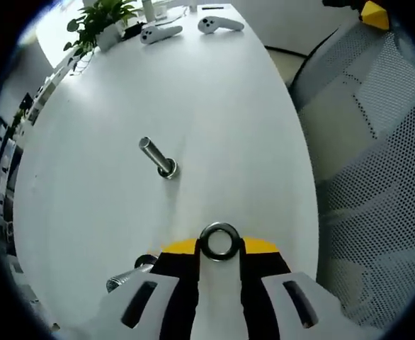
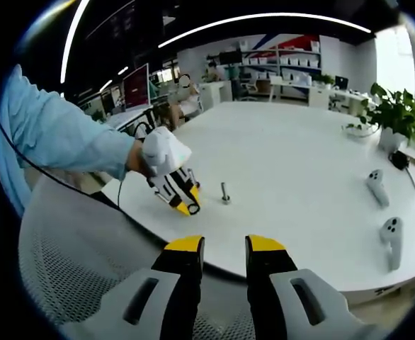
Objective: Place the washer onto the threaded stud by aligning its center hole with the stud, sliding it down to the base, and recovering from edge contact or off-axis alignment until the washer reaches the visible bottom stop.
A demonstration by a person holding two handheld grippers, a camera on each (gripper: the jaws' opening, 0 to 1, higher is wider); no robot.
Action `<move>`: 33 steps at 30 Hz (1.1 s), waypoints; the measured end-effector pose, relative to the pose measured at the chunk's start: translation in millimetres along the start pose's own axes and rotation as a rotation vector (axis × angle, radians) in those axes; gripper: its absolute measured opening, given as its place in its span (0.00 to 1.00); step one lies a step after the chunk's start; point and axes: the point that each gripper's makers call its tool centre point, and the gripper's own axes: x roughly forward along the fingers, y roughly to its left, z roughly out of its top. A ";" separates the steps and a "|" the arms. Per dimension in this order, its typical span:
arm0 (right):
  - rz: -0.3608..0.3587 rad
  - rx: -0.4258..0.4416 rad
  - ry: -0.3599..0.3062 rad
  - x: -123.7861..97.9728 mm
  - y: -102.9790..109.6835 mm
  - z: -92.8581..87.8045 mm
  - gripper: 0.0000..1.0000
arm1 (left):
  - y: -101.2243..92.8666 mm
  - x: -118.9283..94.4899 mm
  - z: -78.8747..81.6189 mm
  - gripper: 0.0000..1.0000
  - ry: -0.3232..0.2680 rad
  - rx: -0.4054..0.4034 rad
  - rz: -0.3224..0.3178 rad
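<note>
A steel washer is pinched at the yellow tips of my left gripper, which hangs above the white table. The threaded stud stands on its base a short way ahead and to the left, apart from the washer. In the right gripper view a gloved hand holds the left gripper just left of the stud. My right gripper is held back off the table's edge, open, with nothing between its jaws.
A second metal bolt lies by the left gripper's lower left. Two white controllers and a potted plant sit at the far end. A mesh chair stands beside the table. A blue sleeve reaches in.
</note>
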 end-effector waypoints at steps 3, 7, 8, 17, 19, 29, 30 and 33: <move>0.000 0.001 -0.001 0.0 0.0 0.1 0.25 | 0.9 -0.6 -0.7 0.19 0.001 0.002 0.007; 0.001 0.001 -0.001 0.0 0.1 0.2 0.25 | 3.0 -3.9 -1.8 0.18 -0.007 -0.008 0.010; 0.001 0.001 -0.001 0.0 0.1 0.1 0.25 | 2.7 -6.1 -0.5 0.18 -0.012 -0.018 0.011; -0.001 0.002 -0.001 -0.1 -0.1 0.4 0.25 | 0.3 -18.1 -1.2 0.18 -0.026 -0.036 0.009; -0.001 0.002 -0.001 -0.1 -0.2 0.4 0.25 | -0.2 -21.1 -0.2 0.18 -0.038 -0.032 0.005; -0.001 0.000 0.006 0.2 -0.4 -0.4 0.25 | 6.7 -41.8 -4.8 0.19 -0.058 -0.059 0.026; -0.001 0.000 0.007 0.2 -0.5 -0.5 0.25 | 8.9 -43.8 -5.0 0.19 -0.064 -0.054 0.036; -0.002 0.000 0.008 0.2 -0.6 -0.8 0.25 | 12.3 -54.3 -6.8 0.19 -0.074 -0.068 0.049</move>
